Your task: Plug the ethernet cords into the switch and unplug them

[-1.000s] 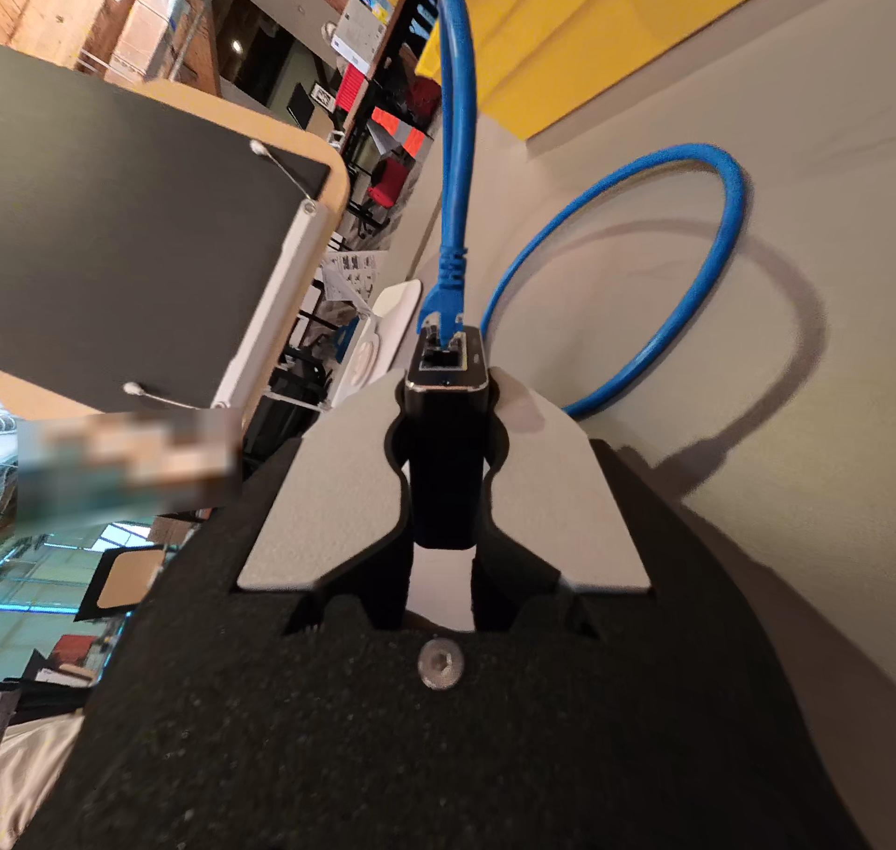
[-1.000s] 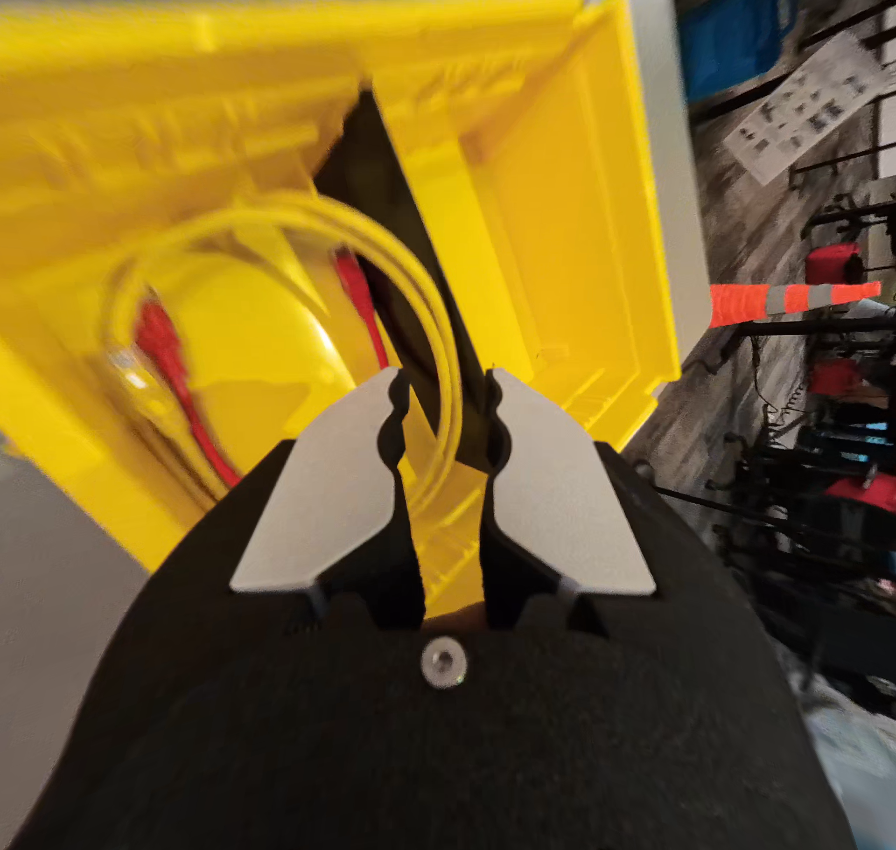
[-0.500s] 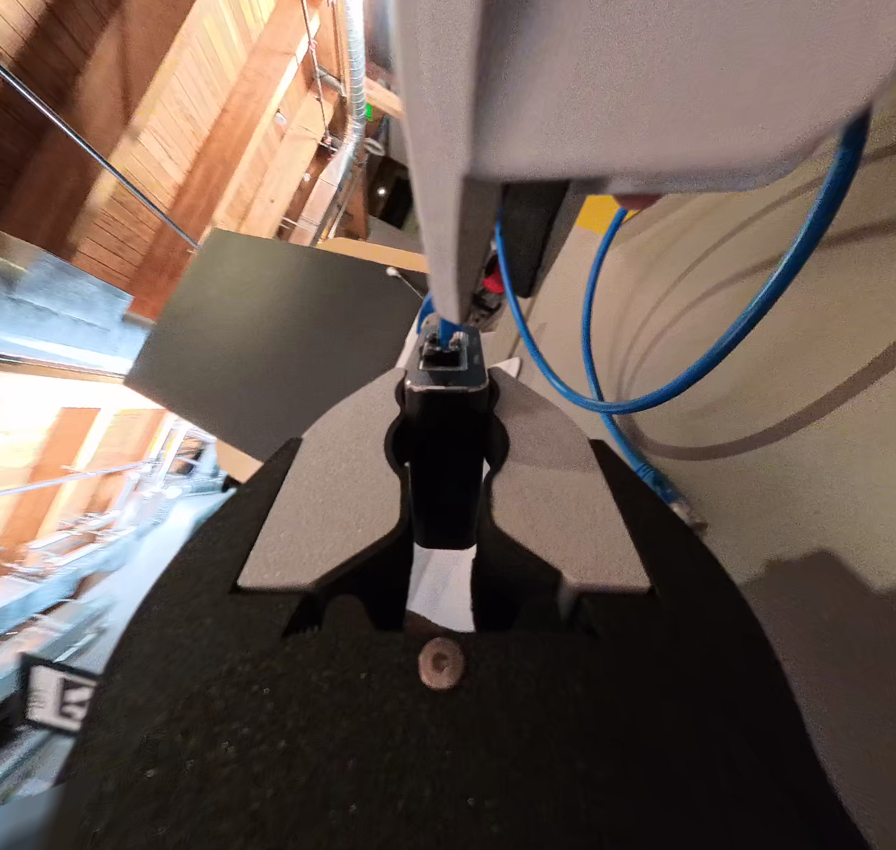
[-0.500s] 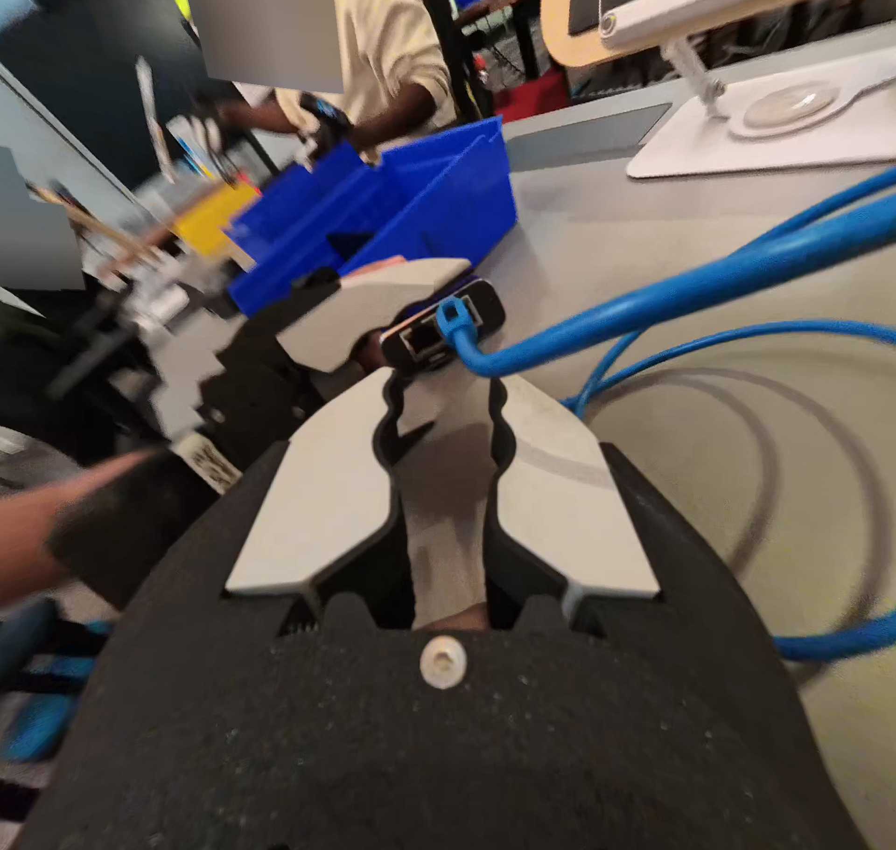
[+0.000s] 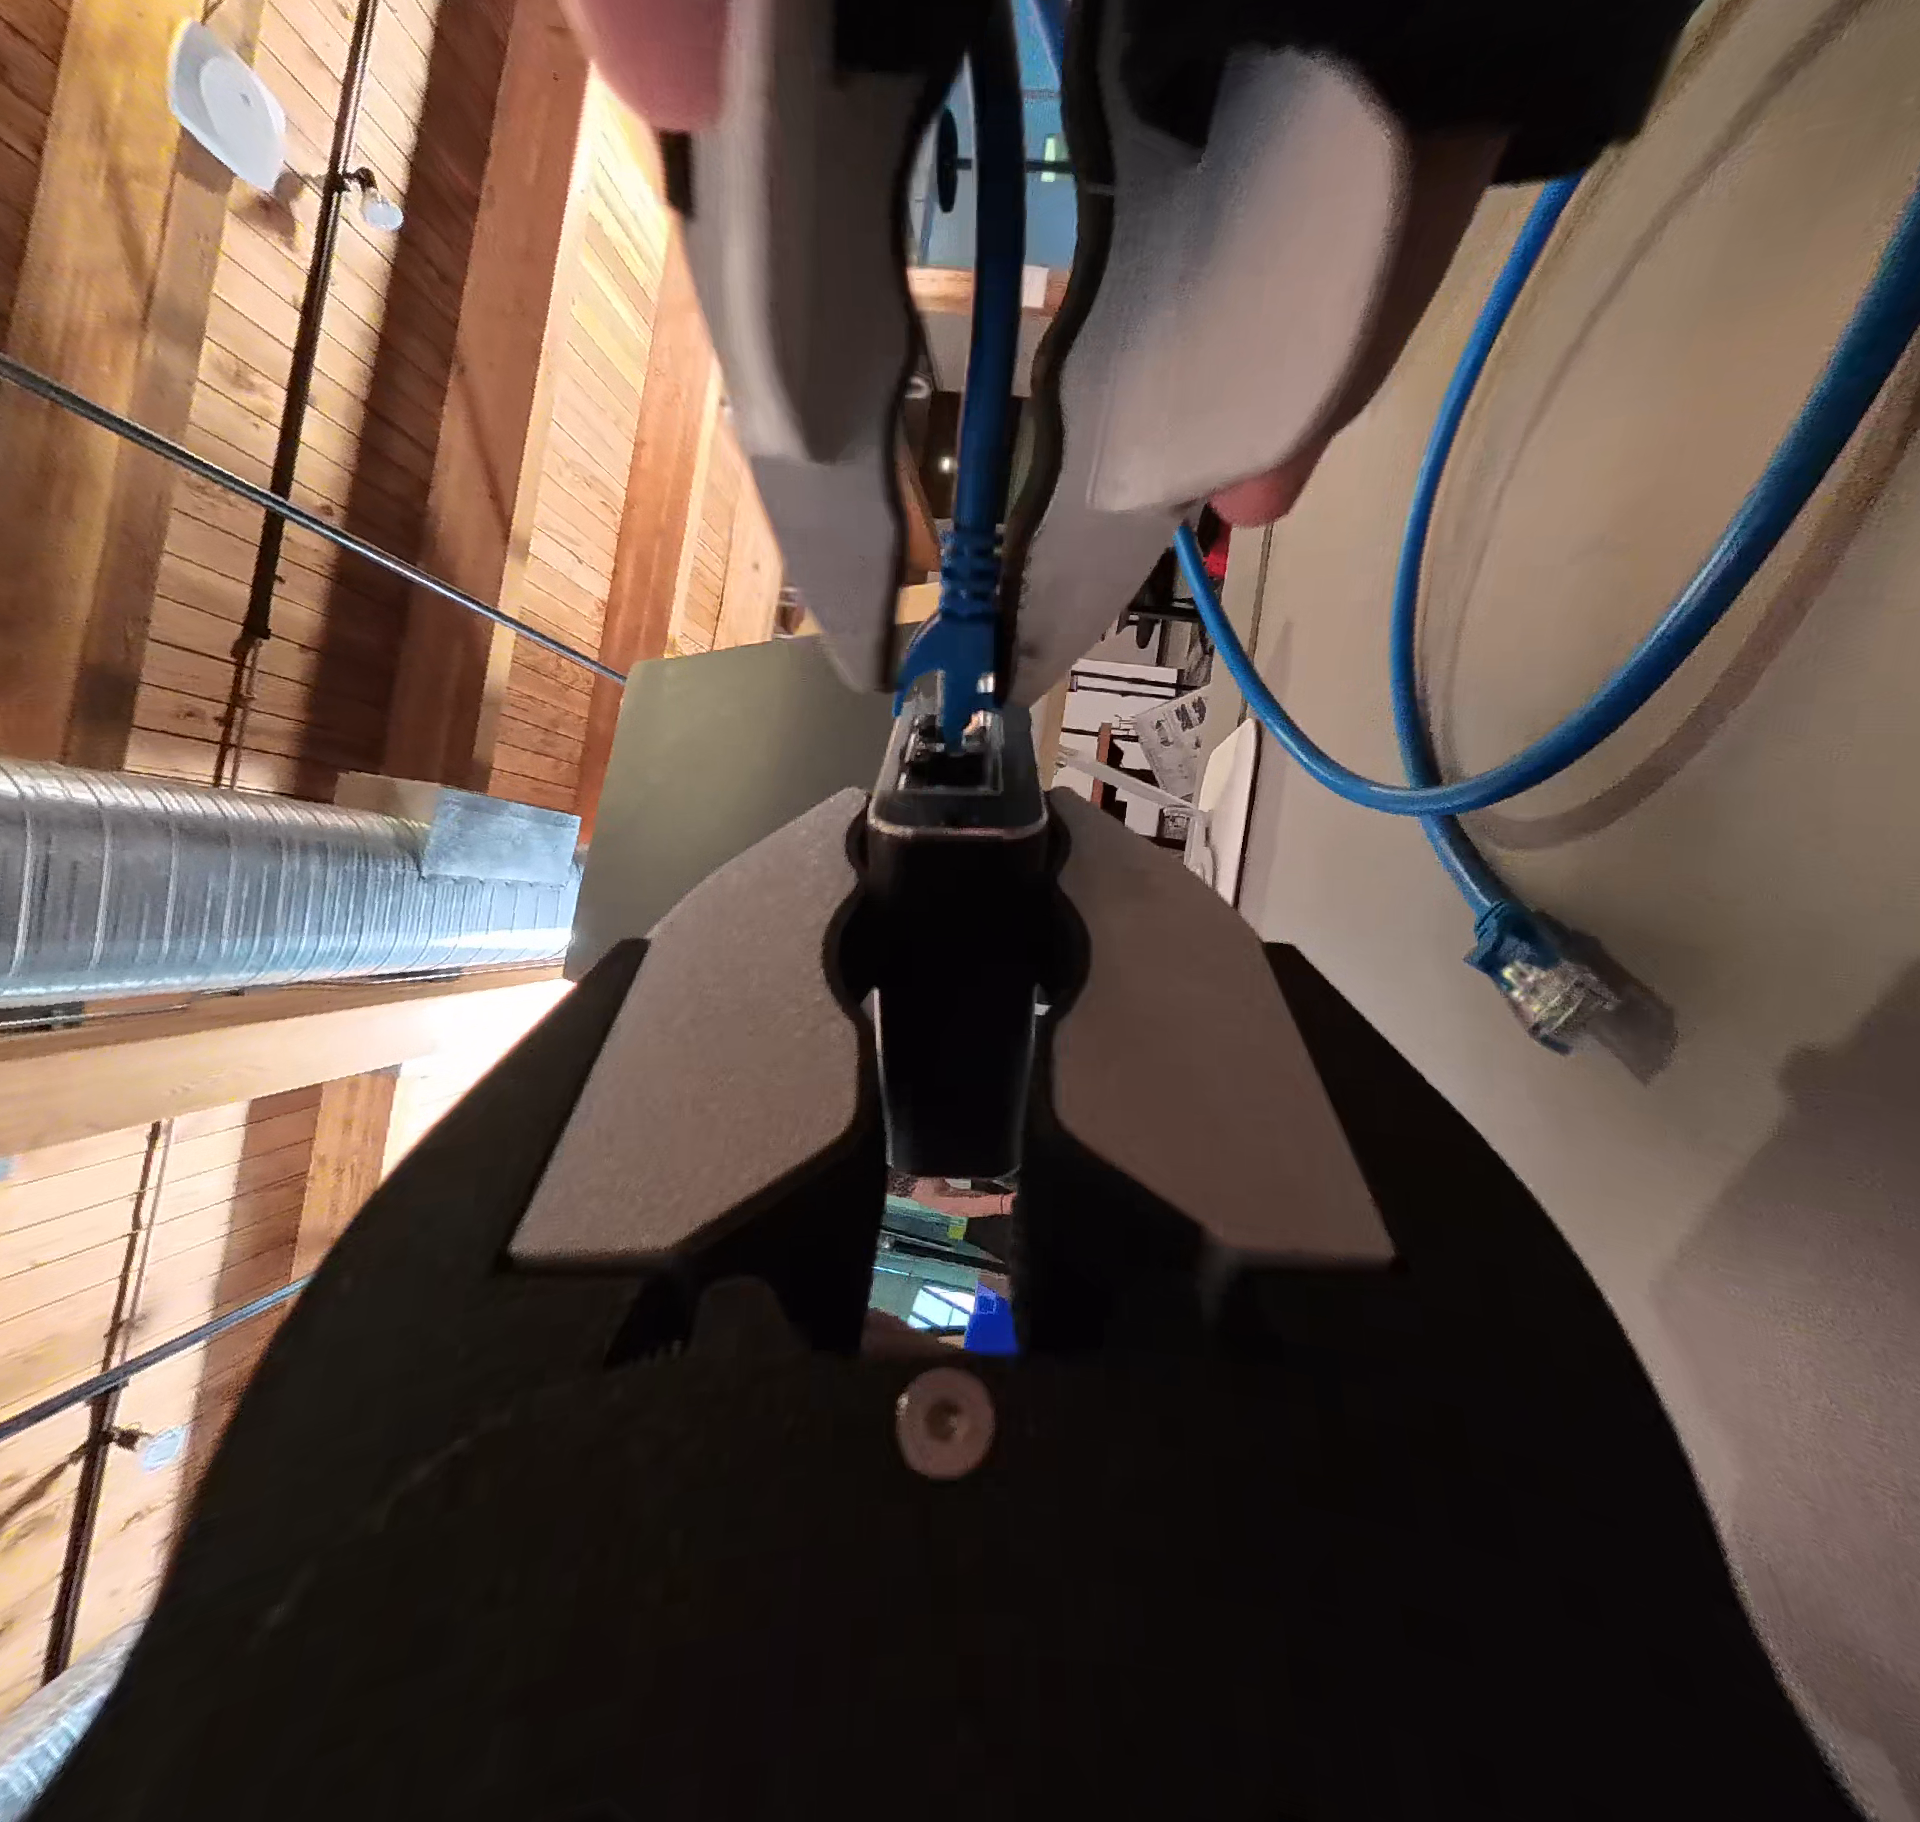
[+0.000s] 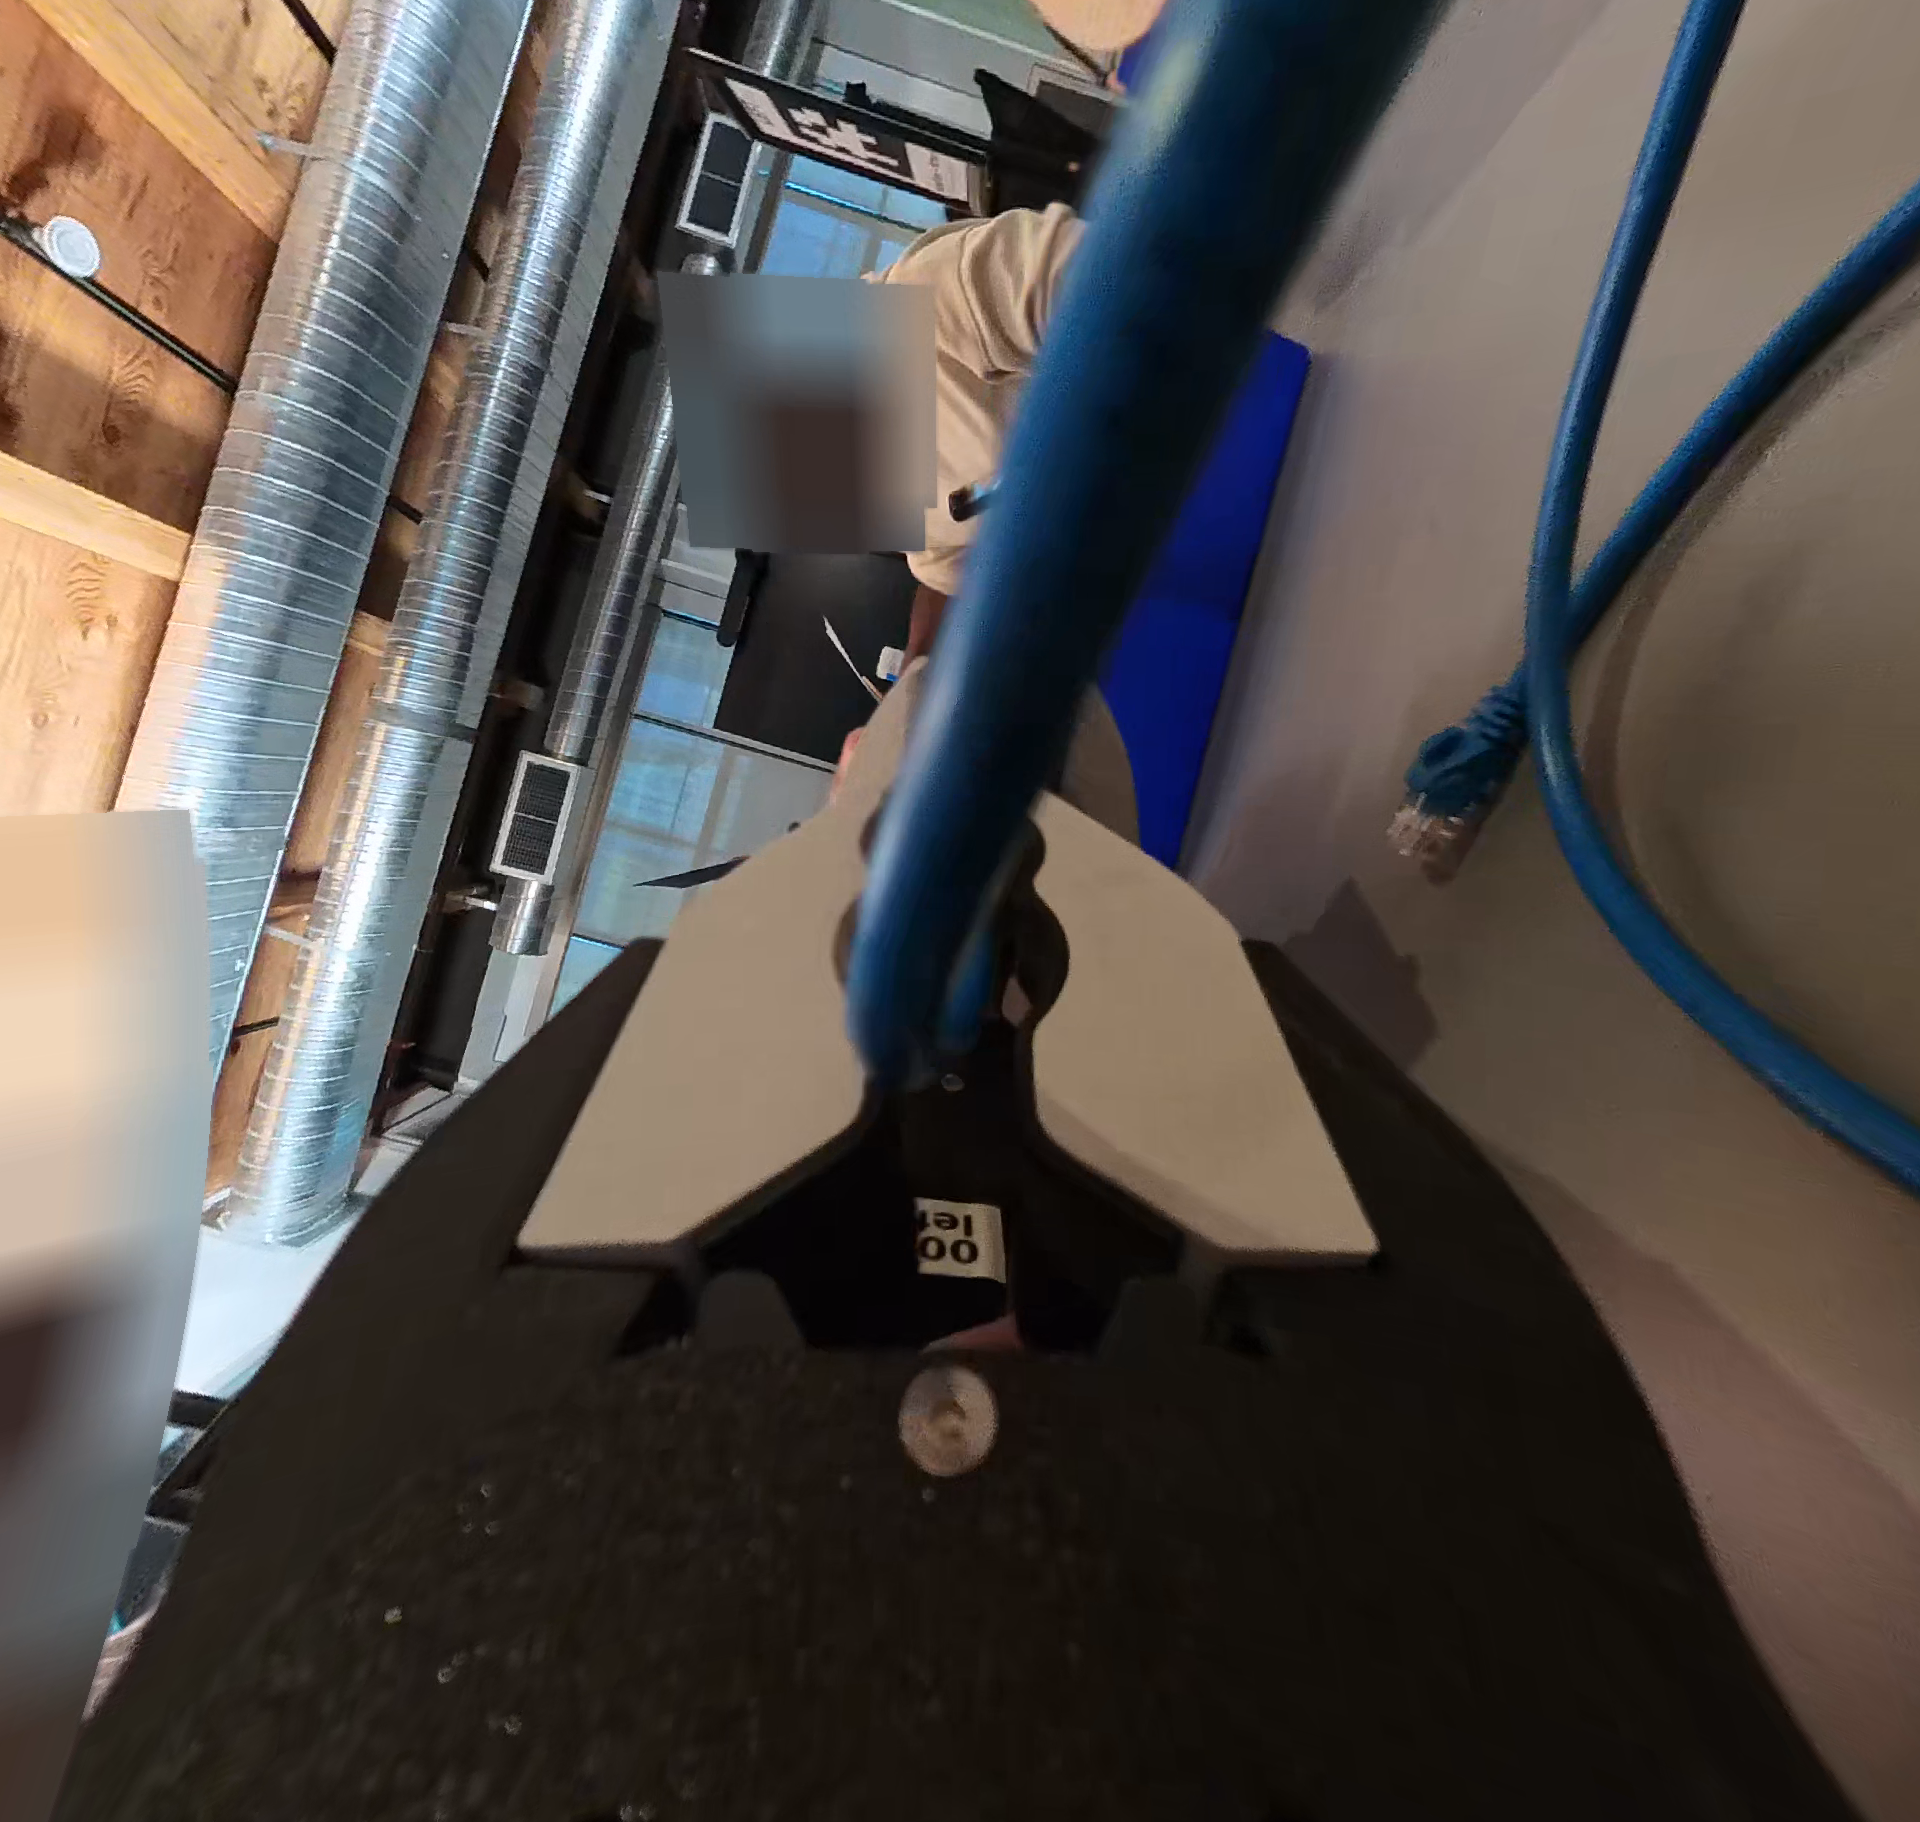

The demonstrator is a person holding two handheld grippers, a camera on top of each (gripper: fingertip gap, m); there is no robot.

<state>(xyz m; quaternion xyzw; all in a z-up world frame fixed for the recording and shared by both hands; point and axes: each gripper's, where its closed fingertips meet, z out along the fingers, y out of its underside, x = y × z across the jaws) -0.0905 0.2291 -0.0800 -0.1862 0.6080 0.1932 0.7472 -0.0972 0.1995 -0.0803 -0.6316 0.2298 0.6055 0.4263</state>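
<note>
Up off the tabletop [image 5: 1714,629], the left tongs [image 5: 956,837] were clamped on the switch [image 5: 954,941], its port facing the right tongs [image 5: 951,629]. Those straddled the plugged cord [image 5: 992,338] along its length, nearly closed; whether they actually pinched the plug [image 5: 951,666], I couldn't tell.

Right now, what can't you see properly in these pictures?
- Left view: whether the plug is fully in the switch; the right tool crowds the port.
- Right view: the switch and port, hidden behind the blue cord.
- Right view: whether the right tool pinches the cord; the cord covers its tips.
- Right view: the far cord loop, cut off by the edge.
</note>
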